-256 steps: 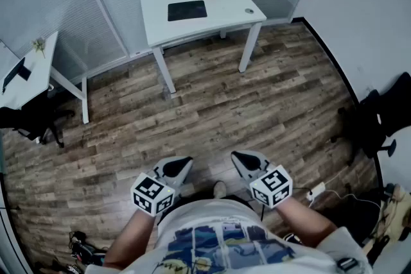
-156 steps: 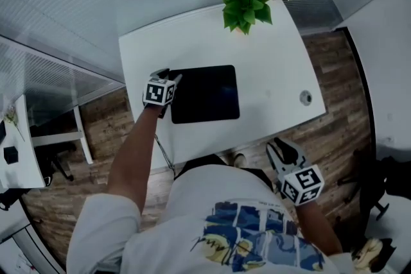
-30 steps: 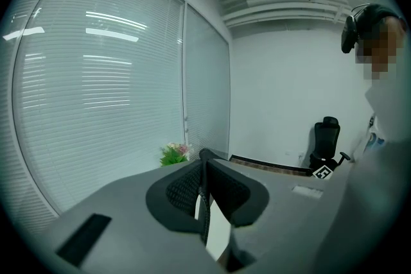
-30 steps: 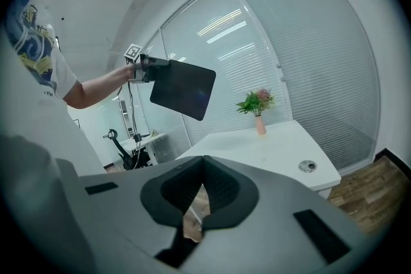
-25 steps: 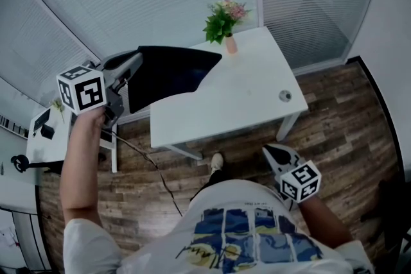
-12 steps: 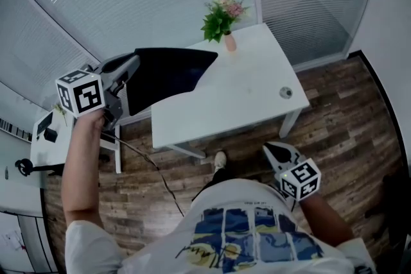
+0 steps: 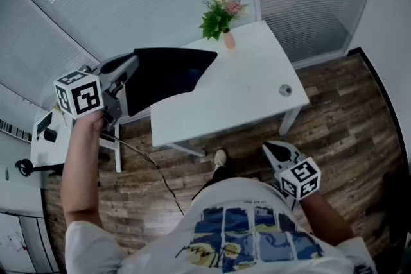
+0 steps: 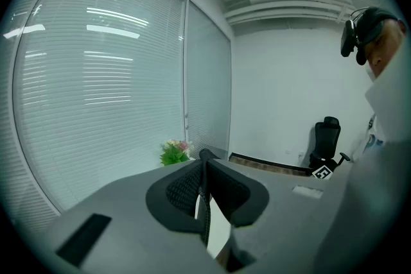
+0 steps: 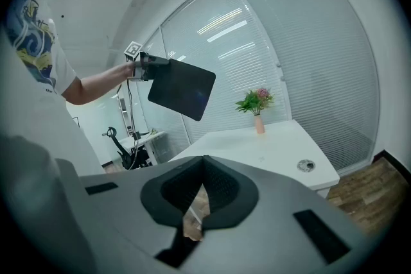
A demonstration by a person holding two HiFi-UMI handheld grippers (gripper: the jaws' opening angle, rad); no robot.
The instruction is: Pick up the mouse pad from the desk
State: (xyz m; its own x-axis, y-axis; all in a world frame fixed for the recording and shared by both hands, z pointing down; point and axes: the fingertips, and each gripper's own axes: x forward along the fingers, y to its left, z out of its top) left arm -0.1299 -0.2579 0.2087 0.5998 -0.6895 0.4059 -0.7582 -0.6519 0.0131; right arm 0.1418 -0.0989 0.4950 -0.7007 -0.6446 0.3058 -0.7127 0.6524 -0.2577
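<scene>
The left claw (image 7: 131, 65) is pinching one edge of the thin black rectangular mouse pad (image 7: 168, 72). Its jaws are standing almost together, with only the pad's thin edge between the ribbed pads. The pad is sticking out ahead of the claw's tips, flat and slightly tilted, and it is hanging in the air clear of the white rectangular table (image 7: 237, 99). The table is lying below the left claw and off to its right side. A green potted plant with pink flowers (image 7: 218, 17) is standing at the table's far edge, beyond the pad's free corner. A round grey cable port (image 7: 285, 90) is sitting near the table's right end, well apart from both claws.

The right claw (image 7: 276, 152) is hanging low by the person's body, over the brown wooden plank floor (image 7: 347, 112). Its jaws are meeting at the tips and gripping nothing. From this claw, the table is lying ahead, and the raised pad is showing up and to the left.
</scene>
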